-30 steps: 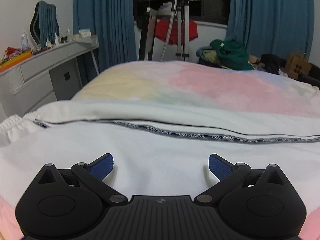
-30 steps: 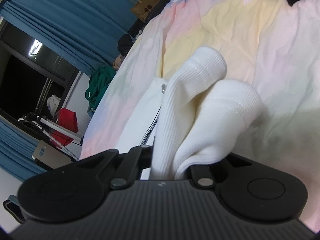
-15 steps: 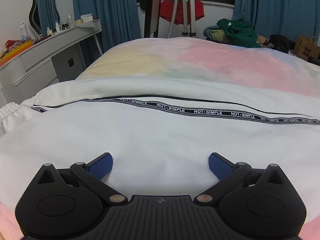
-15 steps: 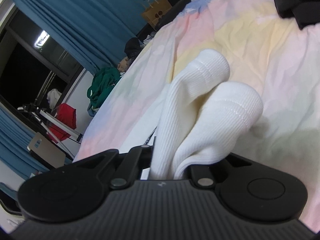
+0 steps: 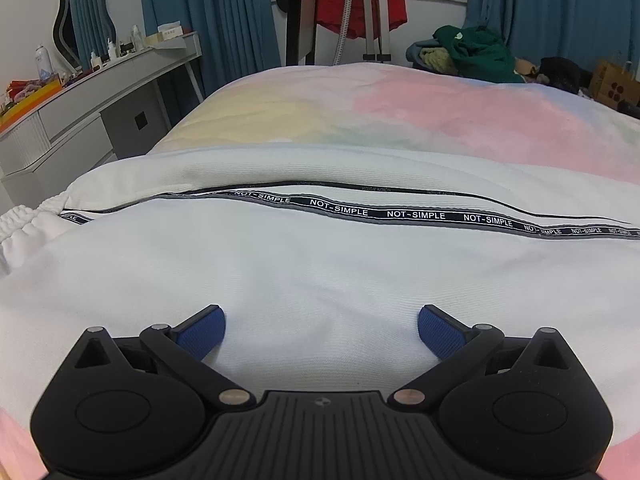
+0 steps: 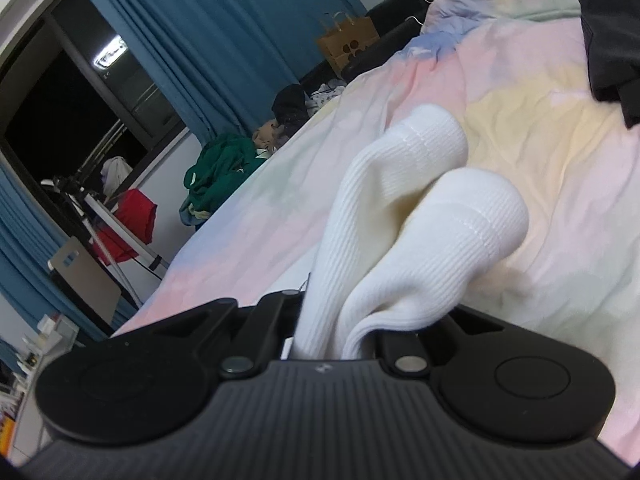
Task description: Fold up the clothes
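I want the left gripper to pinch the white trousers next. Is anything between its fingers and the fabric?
Nothing visible is. The left gripper is open, its blue fingers right over the white trousers, with only bare fabric between and ahead of them up to the black printed stripe.

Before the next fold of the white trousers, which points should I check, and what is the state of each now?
1. Right gripper shut on the ribbed cuffs: ok, both cuffs bunch between its fingers.
2. Left gripper open and ready: ok, its blue pads stand wide apart above the cloth.
3. White trousers flat under the left gripper: ok, smooth there, only slight creases.
4. Side stripe straight: ok, it runs evenly across.
5. Landing area on the bed cover free: ok in the left view; a black garment lies farther up the bed.
6. Both cuffs gripped evenly: cannot tell, the fingertips are hidden.
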Demonstrator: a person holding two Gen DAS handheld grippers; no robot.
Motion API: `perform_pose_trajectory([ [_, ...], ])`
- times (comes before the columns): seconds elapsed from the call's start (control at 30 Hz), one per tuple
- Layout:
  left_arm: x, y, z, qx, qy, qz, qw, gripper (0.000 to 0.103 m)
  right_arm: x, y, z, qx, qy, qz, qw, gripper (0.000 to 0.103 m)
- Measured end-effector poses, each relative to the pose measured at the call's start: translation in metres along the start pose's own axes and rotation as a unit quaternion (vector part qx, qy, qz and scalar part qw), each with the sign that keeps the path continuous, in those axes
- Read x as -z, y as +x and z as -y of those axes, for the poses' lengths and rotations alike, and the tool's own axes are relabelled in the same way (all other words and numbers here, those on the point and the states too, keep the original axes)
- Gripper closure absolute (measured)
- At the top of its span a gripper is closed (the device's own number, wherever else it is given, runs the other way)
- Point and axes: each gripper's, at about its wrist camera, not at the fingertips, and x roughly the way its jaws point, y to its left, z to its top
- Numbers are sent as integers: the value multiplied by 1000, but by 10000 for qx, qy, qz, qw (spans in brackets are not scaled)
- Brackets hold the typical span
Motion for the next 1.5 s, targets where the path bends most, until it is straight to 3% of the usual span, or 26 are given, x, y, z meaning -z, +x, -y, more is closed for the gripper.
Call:
perform_pose_trajectory([
  [0.53,-3,2,1,-43,44,14,10000,0,1,2,-2,19,-111,2,9999,93],
  [0.8,-12,-3,-7,72,-110,-8,9999,0,10,-4,-19,209,-663,177,9974,93],
  [0.9,-11,-8,-4,-45,102,70,9999,0,12,-8,-28,240,-859,285,9956,93],
  [0.97,-9,-1,2,-142,502,84,9986,0,13,-13,-38,265,-1008,371,9939,93],
  [1.1,-11,-1,-1,-90,434,35,9990,0,19,-26,-73,313,-1563,647,9851,93],
  [1.17,-12,-5,-5,-87,369,64,9993,0,26,-34,-96,276,-1952,811,9770,93],
  [1.27,-15,-11,-11,-134,272,118,9995,0,51,-52,-147,-76,-2885,1009,9521,93],
  [1.4,-22,-32,-25,-176,-40,419,9990,0,112,-77,-216,-706,-4051,1209,9035,93],
  [1.5,-28,-49,-41,-368,-257,687,9966,0,173,-87,-250,-1189,-4793,1067,8630,93],
])
